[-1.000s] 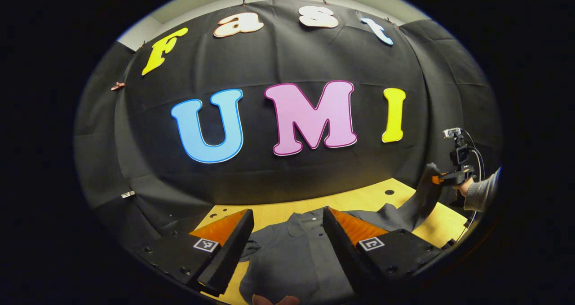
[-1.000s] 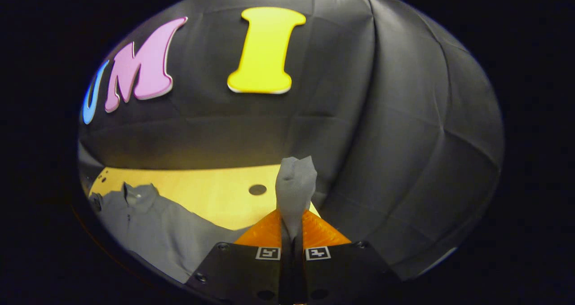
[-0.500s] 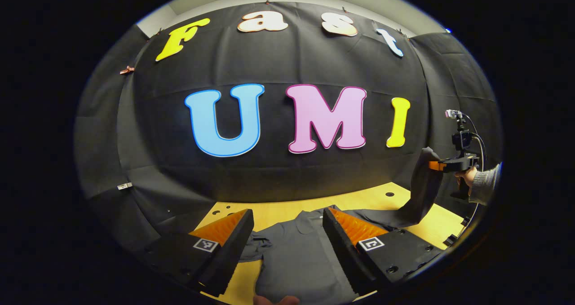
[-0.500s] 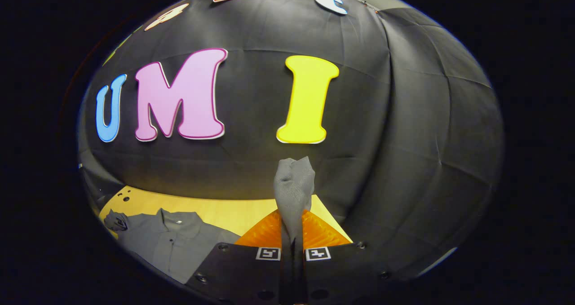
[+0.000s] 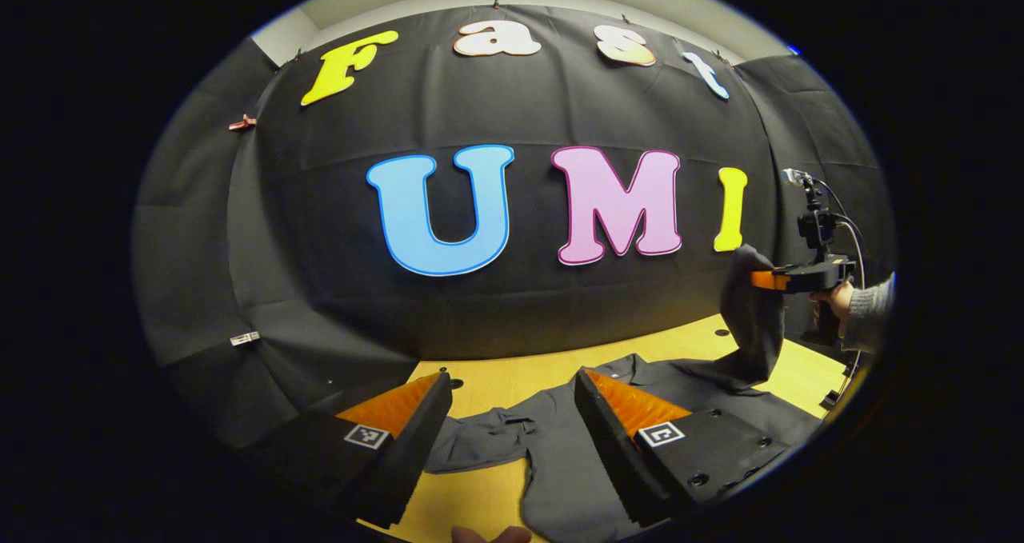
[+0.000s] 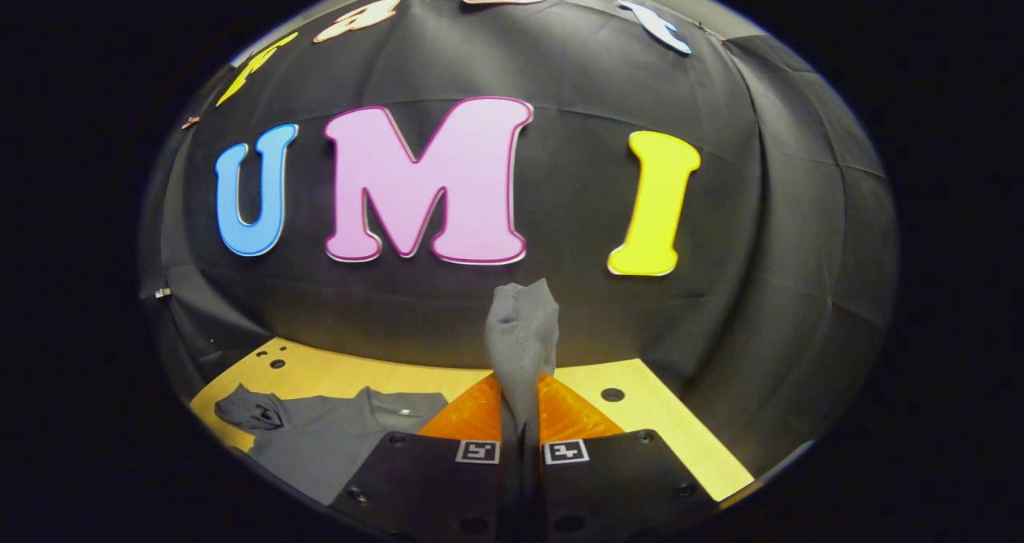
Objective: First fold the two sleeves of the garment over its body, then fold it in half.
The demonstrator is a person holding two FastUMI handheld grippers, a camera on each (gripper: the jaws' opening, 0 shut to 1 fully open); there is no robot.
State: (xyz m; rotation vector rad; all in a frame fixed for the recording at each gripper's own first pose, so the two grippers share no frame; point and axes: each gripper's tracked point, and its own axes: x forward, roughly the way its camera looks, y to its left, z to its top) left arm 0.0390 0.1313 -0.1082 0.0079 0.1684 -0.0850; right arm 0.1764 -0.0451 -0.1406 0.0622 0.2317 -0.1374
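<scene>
In the left gripper view, the left hand-held gripper is hovering low over the near part of the counter with its fingers spread wide apart and gripping nothing. Between and just beyond those fingers, a dark grey button-front shirt is lying flat on the wooden counter, its long axis running away from the camera, hem end nearest and collar pointing toward the booth wall. Its left sleeve is lying crumpled out to the side on the wood, bunching up rather than stretching straight. Farther off at the right, the right sleeve is rising steeply off the counter, hanging almost upright from the shoulder to its cuff, which is pinched in the right hand-held gripper, itself being held by a hand in a grey sleeve cuff. In the right gripper view, the right hand-held gripper is standing with its fingers closed together on that sleeve's cuff, a tuft of grey fabric sticking up past the fingertips, while the shirt body is lying on the counter down to the left, well below the lifted cuff.
</scene>
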